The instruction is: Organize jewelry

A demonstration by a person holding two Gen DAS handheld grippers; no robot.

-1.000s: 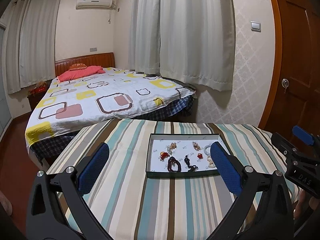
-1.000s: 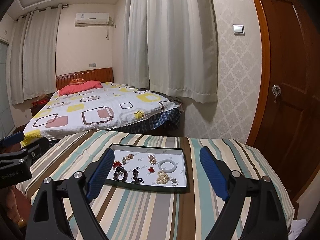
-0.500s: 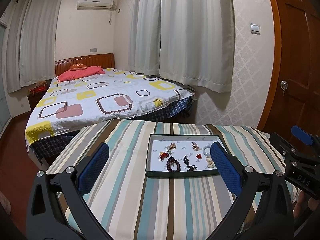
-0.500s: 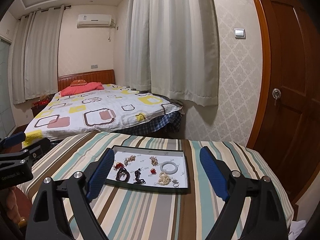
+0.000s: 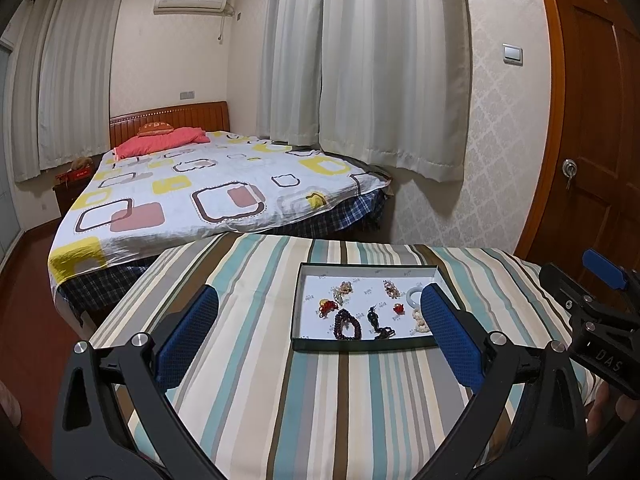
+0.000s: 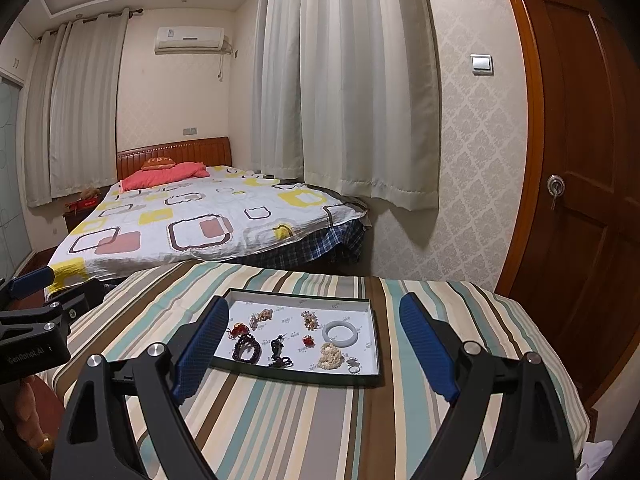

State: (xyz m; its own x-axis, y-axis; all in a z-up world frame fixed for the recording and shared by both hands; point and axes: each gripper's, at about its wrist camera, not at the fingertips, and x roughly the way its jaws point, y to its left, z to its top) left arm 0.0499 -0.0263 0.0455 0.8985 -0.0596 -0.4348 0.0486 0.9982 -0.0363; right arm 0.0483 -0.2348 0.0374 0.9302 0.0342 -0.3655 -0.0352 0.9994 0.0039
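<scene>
Hovering: left gripper (image 5: 318,336) and right gripper (image 6: 314,346) hang side by side above the near part of the table, both aimed toward the tray.
Left tongs: spread wide, blue pads (image 5: 188,336) far apart, nothing between them but striped cloth and the tray beyond.
Right tongs: spread wide as well, nothing held; the left pad overlaps the tray's near left corner in its own view.
Tray: shallow dark-rimmed tray (image 6: 298,376) with a white floor, lying flat on the striped tablecloth (image 6: 280,420), towards the far side of the table.
Jewelry: all inside the tray and lying apart. A pale bangle (image 6: 341,334) sits at the right, a cream bead cluster (image 6: 330,357) just in front of it, a dark bead bracelet (image 6: 246,349) at the near left, a black piece (image 6: 279,350) in the middle, small red pieces (image 6: 307,341) between.
Room: a bed (image 5: 208,200) with a patterned cover beyond the table, curtains (image 5: 360,60) and a wooden door (image 6: 580,160) to the right.
</scene>
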